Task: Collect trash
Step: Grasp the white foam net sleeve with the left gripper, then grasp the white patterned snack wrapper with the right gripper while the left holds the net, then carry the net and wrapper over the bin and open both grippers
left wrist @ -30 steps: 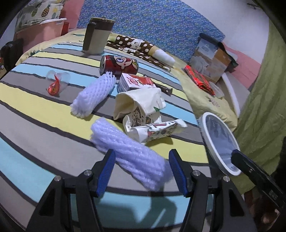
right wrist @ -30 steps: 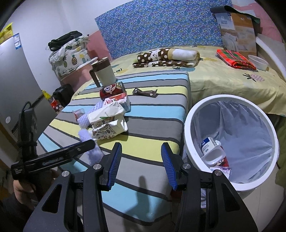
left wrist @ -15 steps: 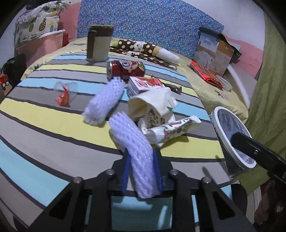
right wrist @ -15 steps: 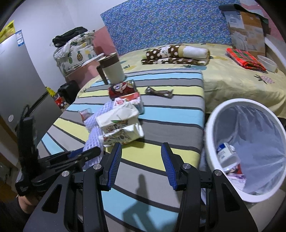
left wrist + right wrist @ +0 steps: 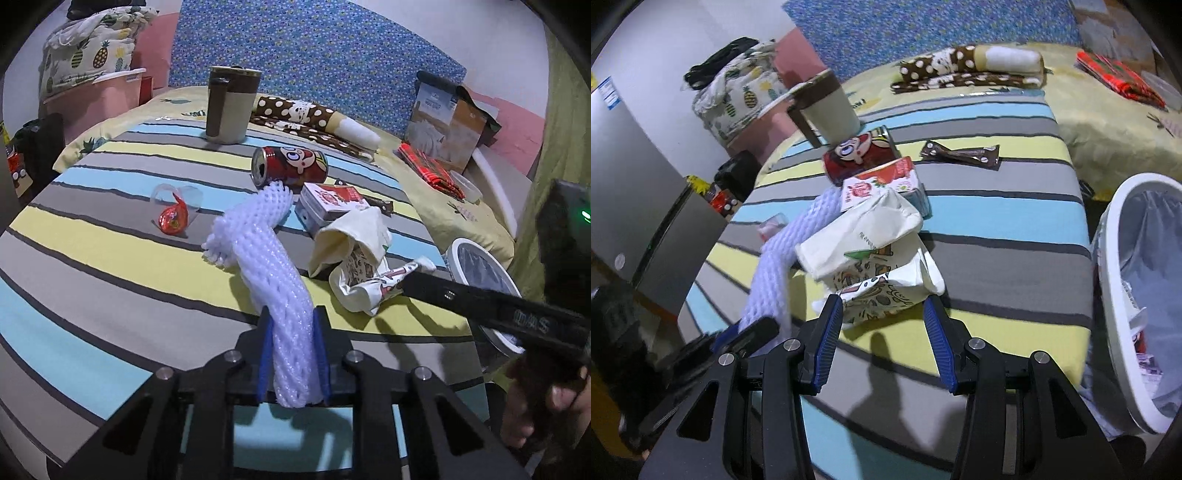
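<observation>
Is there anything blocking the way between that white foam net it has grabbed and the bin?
Partly. The left hand-held gripper is closing on the foam net. Between it and the trash bin at the table's right edge lie the crumpled paper bags, and the right hand-held gripper reaches across there. Lifting over them looks feasible.

Both wrist views look steeply down, close over the striped tabletop [image 5: 110, 280], sharing its trash pile.

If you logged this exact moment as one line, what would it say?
task: collect trash | left gripper: closing on foam net | right gripper: open, at paper bag | bin: beside table
</observation>
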Motion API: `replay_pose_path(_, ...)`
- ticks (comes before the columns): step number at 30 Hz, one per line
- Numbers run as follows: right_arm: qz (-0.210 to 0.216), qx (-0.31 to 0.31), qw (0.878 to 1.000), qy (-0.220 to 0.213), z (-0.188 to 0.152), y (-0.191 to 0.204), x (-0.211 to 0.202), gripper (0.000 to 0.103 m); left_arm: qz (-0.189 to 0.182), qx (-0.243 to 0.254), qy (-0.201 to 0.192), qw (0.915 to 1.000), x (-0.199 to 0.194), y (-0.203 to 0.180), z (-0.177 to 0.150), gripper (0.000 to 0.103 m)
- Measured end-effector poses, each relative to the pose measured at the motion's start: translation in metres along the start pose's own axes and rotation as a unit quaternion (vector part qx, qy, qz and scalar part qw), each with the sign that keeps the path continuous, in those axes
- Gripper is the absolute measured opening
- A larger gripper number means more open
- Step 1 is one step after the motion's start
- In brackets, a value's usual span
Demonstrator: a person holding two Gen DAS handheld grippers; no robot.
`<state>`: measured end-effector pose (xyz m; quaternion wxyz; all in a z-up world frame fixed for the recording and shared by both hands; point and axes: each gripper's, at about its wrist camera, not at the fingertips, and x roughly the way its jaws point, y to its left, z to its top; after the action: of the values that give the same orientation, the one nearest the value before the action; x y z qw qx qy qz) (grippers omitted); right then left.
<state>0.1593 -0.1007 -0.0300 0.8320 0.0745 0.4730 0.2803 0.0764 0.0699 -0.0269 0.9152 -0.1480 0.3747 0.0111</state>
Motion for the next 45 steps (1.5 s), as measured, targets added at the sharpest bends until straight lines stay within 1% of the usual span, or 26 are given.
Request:
replay_pose_path(2, -0.001, 0.016, 1.000, -0.006, 0.003, -0.004, -0.001, 0.048, -0.003, 0.004, -0.002, 1.0000, 0.000, -0.001, 0.001, 0.022)
replay_pose_path(5, -0.015, 0.034, 0.999, -0.013, 0.007, -0.009, -0.003, 0.048, -0.006, 0.008, -0.004, 0.9999, -0.001, -0.001, 0.002, 0.022)
replay_pose_path(8, -0.018, 0.053, 0.998, -0.011, 0.007, -0.011, -0.001, 0.048, -0.008, 0.009, -0.004, 0.9999, 0.001, 0.000, 0.001, 0.022)
replay_pose_path(10, -0.022, 0.054, 0.998, -0.005, 0.007, -0.008, 0.002, 0.048, -0.009, 0.009, -0.002, 0.9999, 0.003, 0.000, 0.000, 0.022)
replay_pose_path(12, -0.037, 0.048, 0.998, 0.001, 0.006, -0.004, 0.008, 0.048, -0.012, 0.009, 0.001, 0.9999, 0.004, -0.001, -0.001, 0.022)
replay_pose_path(14, -0.044, 0.046, 0.998, 0.002, 0.005, -0.005, 0.010, 0.048, -0.014, 0.011, 0.004, 0.9998, 0.005, -0.002, -0.001, 0.022)
replay_pose_path(15, -0.045, 0.046, 0.998, 0.000, 0.006, -0.006, 0.009, 0.046, -0.015, 0.013, 0.004, 0.9998, 0.005, -0.002, -0.001, 0.022)
replay_pose_path(16, -0.047, 0.045, 0.998, -0.001, 0.008, -0.007, 0.008, 0.041, -0.016, 0.014, 0.004, 0.9998, 0.005, -0.003, -0.001, 0.022)
replay_pose_path(17, -0.049, 0.041, 0.998, -0.006, 0.008, -0.007, 0.005, 0.024, -0.017, 0.015, 0.004, 0.9997, 0.005, -0.004, -0.002, 0.022)
replay_pose_path(18, -0.061, 0.030, 0.998, -0.010, 0.008, -0.005, 0.001, 0.016, -0.017, 0.016, 0.004, 0.9997, 0.004, -0.004, -0.002, 0.022)
replay_pose_path(19, -0.067, 0.024, 0.997, -0.013, 0.010, -0.003, -0.001, 0.015, -0.018, 0.017, 0.003, 0.9997, 0.003, -0.005, -0.002, 0.022)
replay_pose_path(28, -0.110, -0.039, 0.992, -0.050, 0.008, 0.001, -0.026, 0.014, -0.023, 0.029, -0.008, 0.9993, -0.008, -0.013, -0.002, 0.022)
replay_pose_path(31, -0.136, -0.062, 0.987, -0.065, 0.005, 0.003, -0.033, 0.014, -0.024, 0.034, -0.013, 0.9990, -0.014, -0.018, -0.002, 0.022)
replay_pose_path(32, -0.152, -0.080, 0.983, -0.070, 0.004, 0.006, -0.035, 0.014, -0.025, 0.035, -0.014, 0.9990, -0.015, -0.019, -0.002, 0.022)
replay_pose_path(34, -0.165, -0.097, 0.979, -0.075, 0.002, 0.008, -0.037, 0.014, -0.026, 0.038, -0.016, 0.9988, -0.017, -0.022, -0.002, 0.022)
replay_pose_path(38, -0.165, -0.101, 0.977, -0.084, 0.002, 0.007, -0.042, 0.014, -0.029, 0.043, -0.019, 0.9985, -0.022, -0.028, -0.002, 0.022)
replay_pose_path(45, -0.150, -0.086, 0.979, -0.106, 0.002, 0.002, -0.057, 0.014, -0.032, 0.059, -0.027, 0.9974, -0.029, -0.041, 0.002, 0.022)
